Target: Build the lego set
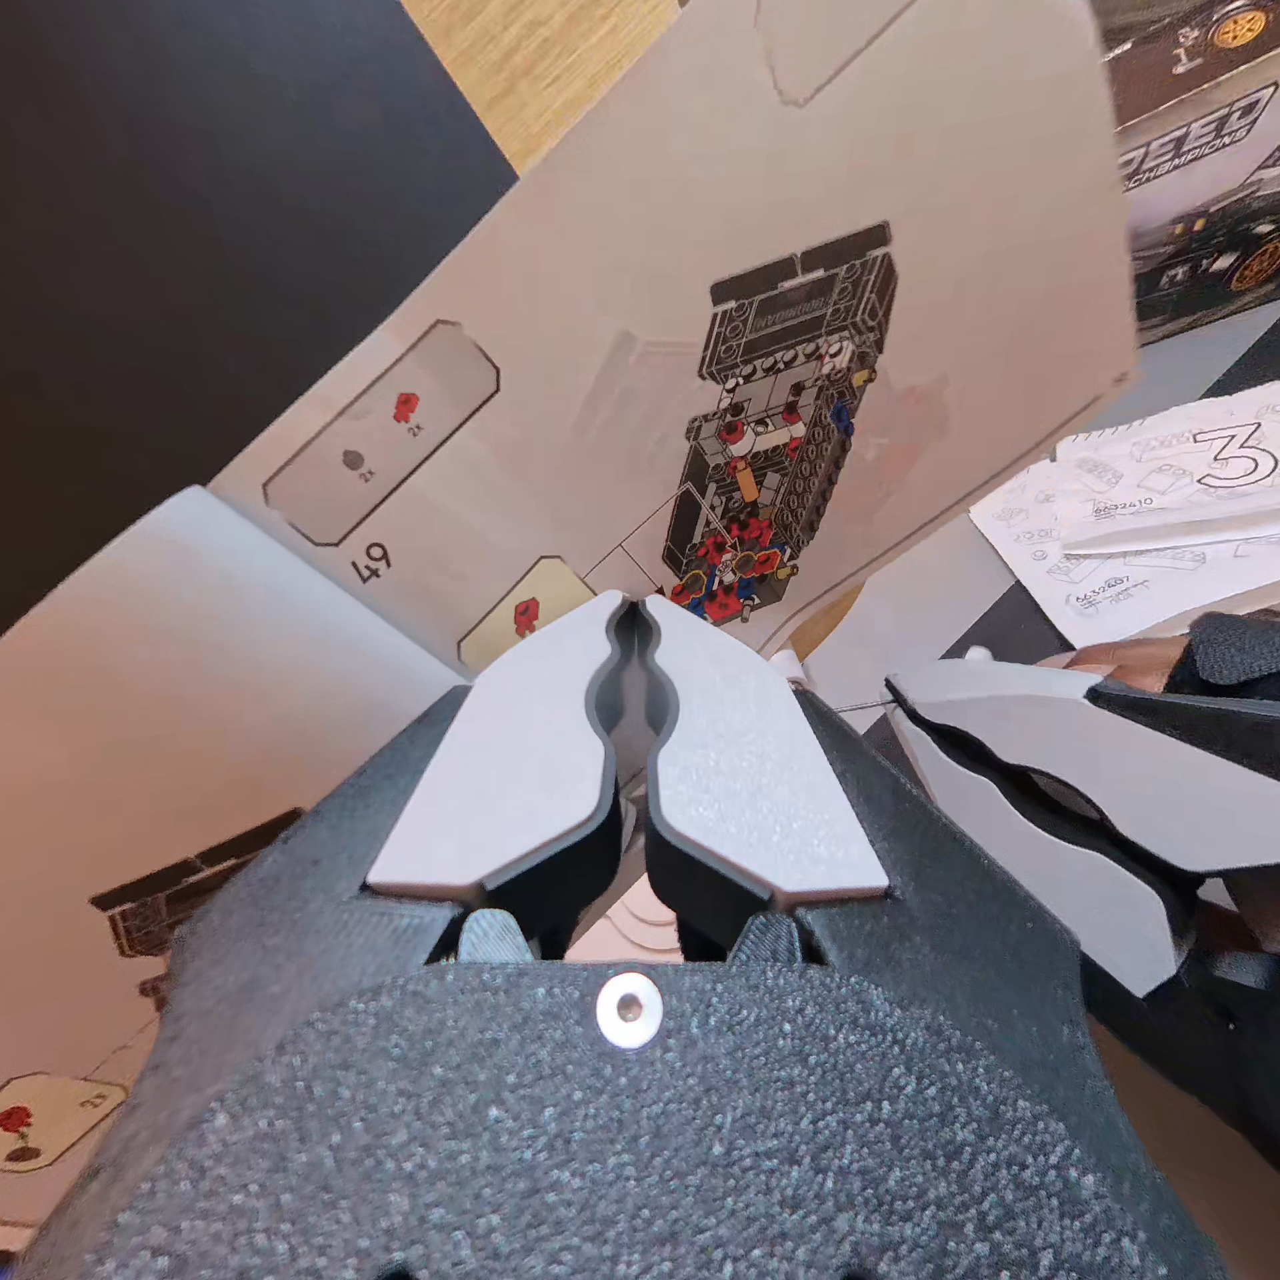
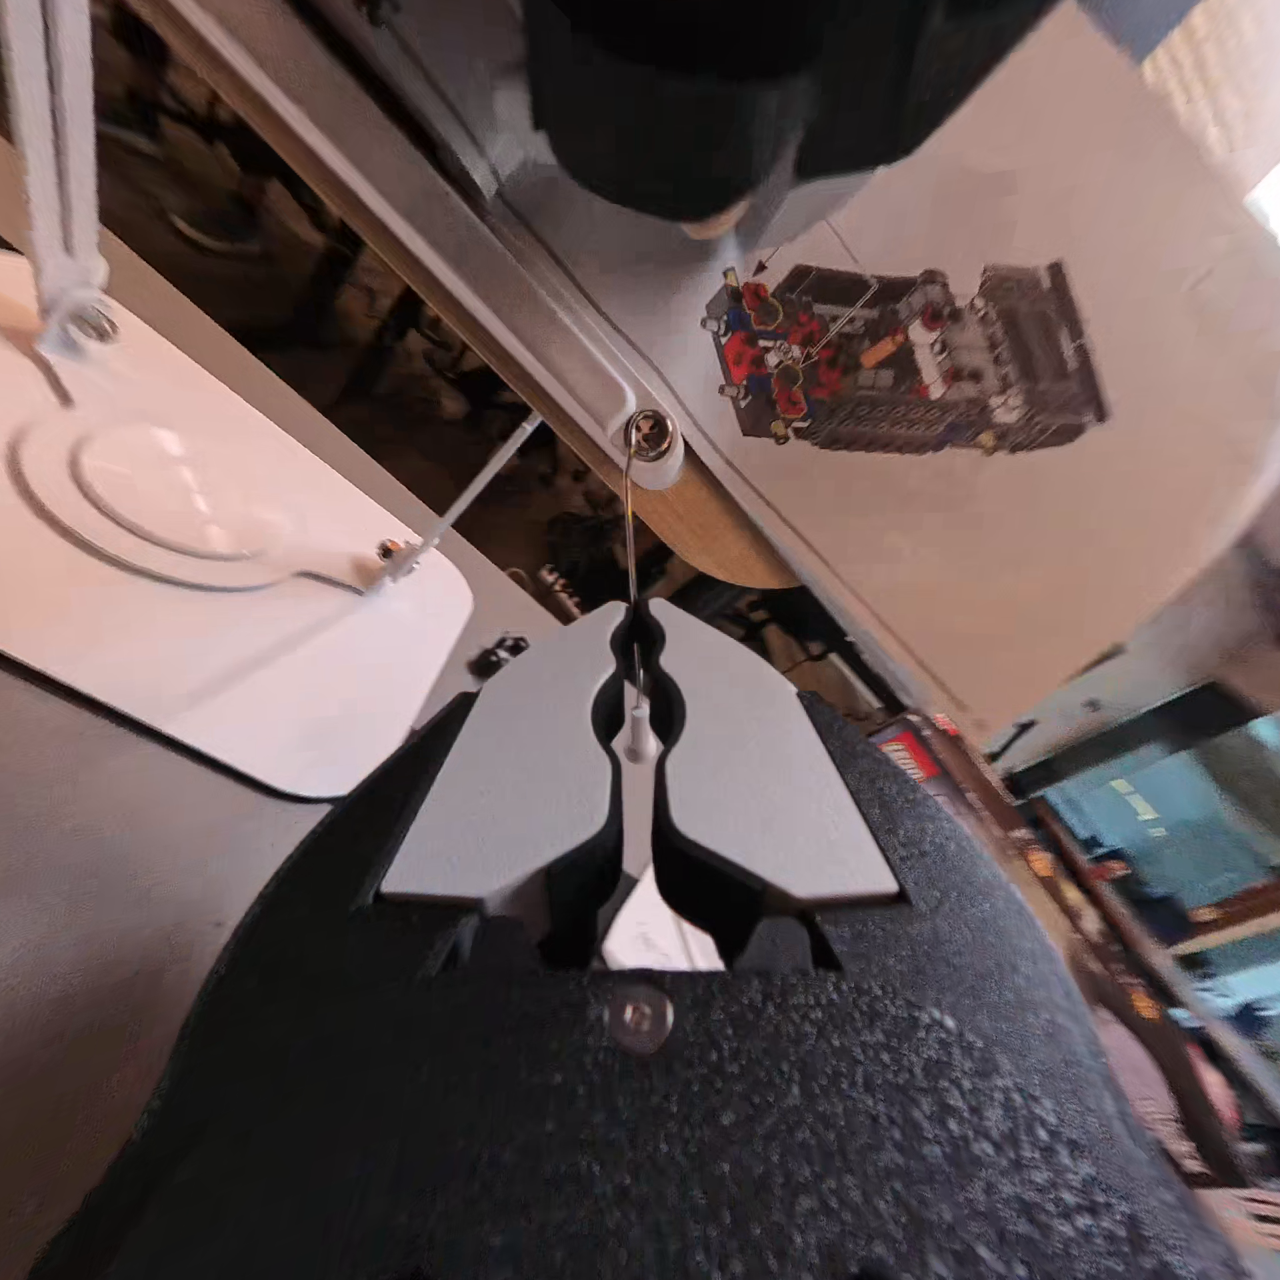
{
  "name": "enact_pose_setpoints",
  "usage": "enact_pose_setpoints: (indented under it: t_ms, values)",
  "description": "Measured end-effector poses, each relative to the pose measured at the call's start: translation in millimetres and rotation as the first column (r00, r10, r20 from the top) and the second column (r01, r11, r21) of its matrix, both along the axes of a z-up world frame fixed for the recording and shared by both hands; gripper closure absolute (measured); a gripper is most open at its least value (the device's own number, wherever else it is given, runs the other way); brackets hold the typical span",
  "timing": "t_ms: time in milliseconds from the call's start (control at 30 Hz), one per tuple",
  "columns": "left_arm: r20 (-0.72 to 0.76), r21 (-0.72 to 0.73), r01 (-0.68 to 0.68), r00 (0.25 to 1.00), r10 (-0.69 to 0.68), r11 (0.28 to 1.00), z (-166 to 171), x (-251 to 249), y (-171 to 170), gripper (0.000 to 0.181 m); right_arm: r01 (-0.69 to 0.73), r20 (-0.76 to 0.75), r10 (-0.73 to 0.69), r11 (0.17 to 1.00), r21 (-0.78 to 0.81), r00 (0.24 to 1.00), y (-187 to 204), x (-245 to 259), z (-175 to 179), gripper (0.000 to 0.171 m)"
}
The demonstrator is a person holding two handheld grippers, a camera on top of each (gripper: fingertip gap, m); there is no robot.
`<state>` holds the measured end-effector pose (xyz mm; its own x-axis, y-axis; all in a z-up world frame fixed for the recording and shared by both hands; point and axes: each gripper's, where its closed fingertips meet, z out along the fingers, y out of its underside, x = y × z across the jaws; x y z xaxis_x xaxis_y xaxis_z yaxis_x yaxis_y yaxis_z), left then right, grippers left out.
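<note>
The open instruction booklet (image 1: 623, 291) leans on a book stand, and its right page (image 2: 970, 554) with a drawing of a black car curls forward. My left gripper (image 1: 636, 609) is shut with its tips at that page's lower edge; whether it pinches the paper I cannot tell. My right gripper (image 2: 637, 609) is shut on the stand's thin wire page-holder (image 2: 629, 526), whose white tip (image 2: 636, 734) sits between the fingers. The wire pivots on a screw (image 2: 649, 429) at the stand's ledge. The right gripper (image 1: 900, 692) also shows at the right of the left wrist view. No loose bricks show.
The black Lego box (image 1: 1198, 138) stands at the back right. A white paper bag (image 1: 1143, 499) printed with brick outlines lies beside the booklet. A white plate (image 2: 208, 589) with round grooves lies at the left. A gloved hand (image 1: 1122, 658) holds the right gripper.
</note>
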<state>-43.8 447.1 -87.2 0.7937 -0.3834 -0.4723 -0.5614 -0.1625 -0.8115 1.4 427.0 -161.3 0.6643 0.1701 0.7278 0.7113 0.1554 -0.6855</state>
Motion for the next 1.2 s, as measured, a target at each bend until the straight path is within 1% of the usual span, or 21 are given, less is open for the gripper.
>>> enact_pose_setpoints:
  t_ms: [167,367,500,600,700,767,833,900,1000,1100,1200]
  values:
    - [0.008,-0.002,0.009,1.000,-0.009,1.000,-3,4,0,0.181,0.016,0.209,-0.044,0.991,0.131,0.977,5,11,22,0.169]
    - [0.022,-0.015,0.031,0.999,-0.030,0.999,-3,4,0,0.181,-0.020,0.378,-0.075,0.970,0.241,0.923,6,8,47,0.166]
    - [0.025,-0.014,0.050,0.998,-0.050,0.999,-3,4,-1,0.181,-0.045,0.422,-0.069,0.966,0.255,0.904,7,5,53,0.166]
    - [0.026,-0.004,0.067,0.997,-0.067,0.998,-2,4,-3,0.181,-0.064,0.426,-0.053,0.965,0.255,0.903,10,3,54,0.165]
    - [0.052,0.017,0.086,0.995,-0.087,0.996,3,3,-11,0.181,-0.072,0.407,-0.022,0.974,0.215,0.913,12,2,52,0.161]
    - [0.145,0.059,0.080,0.986,-0.088,0.995,15,-3,-26,0.181,-0.073,0.352,0.003,0.980,0.184,0.936,4,4,53,0.147]
    - [0.266,0.097,0.079,0.959,-0.102,0.992,26,-12,-50,0.181,-0.099,0.291,0.049,0.982,0.161,0.955,-12,7,53,0.140]
    - [0.337,0.126,0.080,0.934,-0.118,0.989,29,-22,-78,0.181,-0.145,0.220,0.118,0.984,0.108,0.968,-33,8,49,0.138]
    - [0.414,0.141,0.117,0.895,-0.166,0.983,25,-29,-125,0.181,-0.258,0.095,0.259,0.966,-0.029,0.961,-73,6,34,0.136]
    - [0.405,0.151,0.151,0.892,-0.200,0.977,15,-35,-170,0.181,-0.403,-0.025,0.405,0.900,-0.164,0.914,-122,-1,16,0.136]
    - [0.391,0.096,0.220,0.888,-0.240,0.971,-6,-36,-212,0.180,-0.558,-0.126,0.550,0.763,-0.325,0.825,-179,-11,-11,0.141]
